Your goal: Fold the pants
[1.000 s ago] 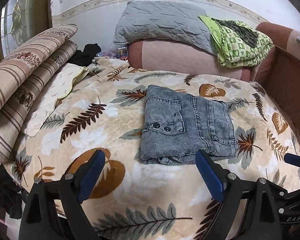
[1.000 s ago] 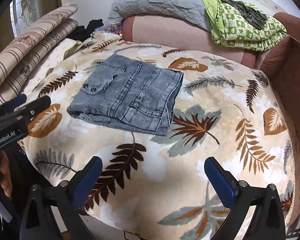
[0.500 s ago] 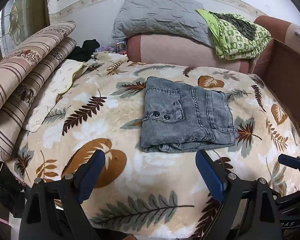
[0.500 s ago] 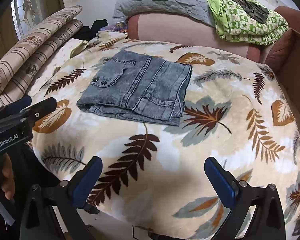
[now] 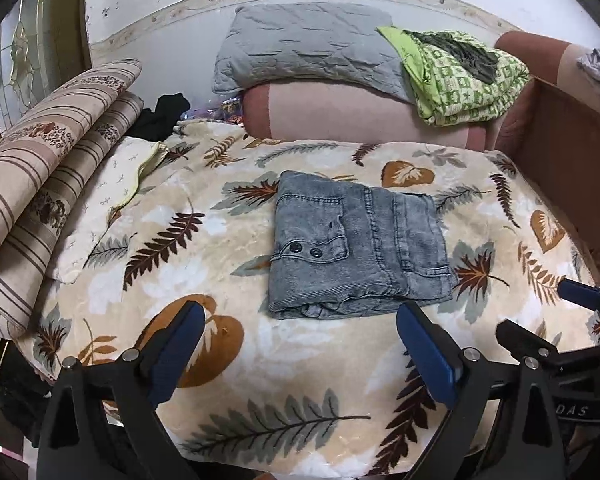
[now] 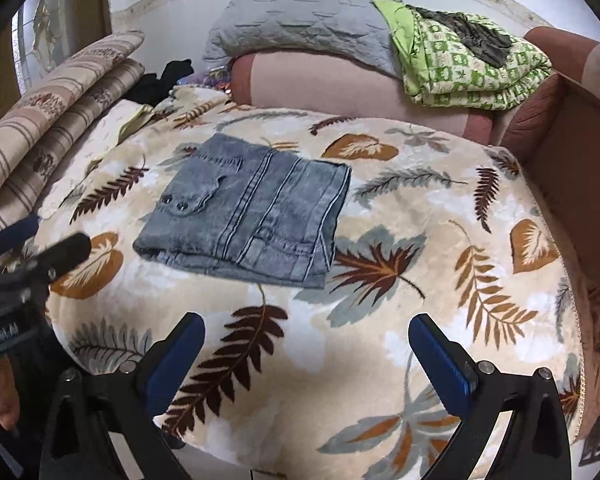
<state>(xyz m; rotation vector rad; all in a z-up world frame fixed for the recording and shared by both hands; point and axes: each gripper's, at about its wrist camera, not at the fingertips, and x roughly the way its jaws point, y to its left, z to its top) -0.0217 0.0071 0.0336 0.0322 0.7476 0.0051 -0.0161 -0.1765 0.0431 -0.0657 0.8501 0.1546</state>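
Two grippers, left gripper and right gripper, both spread wide and empty, faded grey denim pants folded square at 12 o'clock on fuzzy leaf-print blanket.

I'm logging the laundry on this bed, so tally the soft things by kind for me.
Folded grey denim pants: 1
Leaf-print blanket: 1
Grey quilted pillow: 1
Green patterned blanket: 1
Striped cushions: 2
Black garment: 1
Total: 7
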